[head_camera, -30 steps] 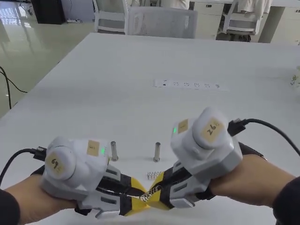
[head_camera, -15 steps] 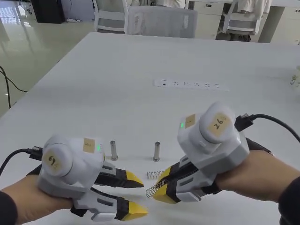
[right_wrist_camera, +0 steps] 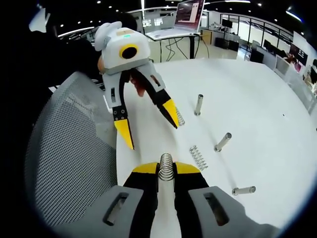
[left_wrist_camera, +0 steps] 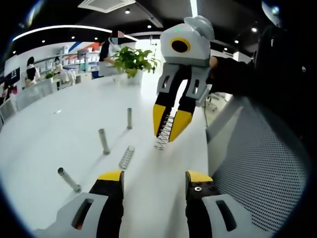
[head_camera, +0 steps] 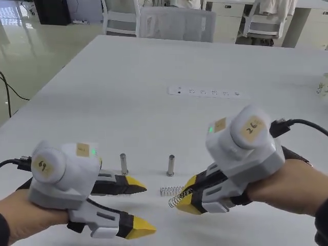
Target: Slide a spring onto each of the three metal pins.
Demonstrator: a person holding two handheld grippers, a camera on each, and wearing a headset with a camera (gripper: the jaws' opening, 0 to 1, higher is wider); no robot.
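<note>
The right gripper (head_camera: 183,199) is clenched on a spring (head_camera: 175,201), tilted just over the white counter (head_camera: 154,102), beside a loose spring (head_camera: 170,190). The left gripper (head_camera: 149,206) gapes, released, left of the loose spring. A pin (head_camera: 170,165) stands upright just beyond it, with a second pin (head_camera: 123,164) beyond-left. A power strip (head_camera: 207,93) lies well beyond.

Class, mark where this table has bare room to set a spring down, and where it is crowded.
Bare: the wide stretch of table between the power strip and the pins. Crowded: the near edge, where the open left gripper, the right gripper holding a spring and a loose spring meet.
</note>
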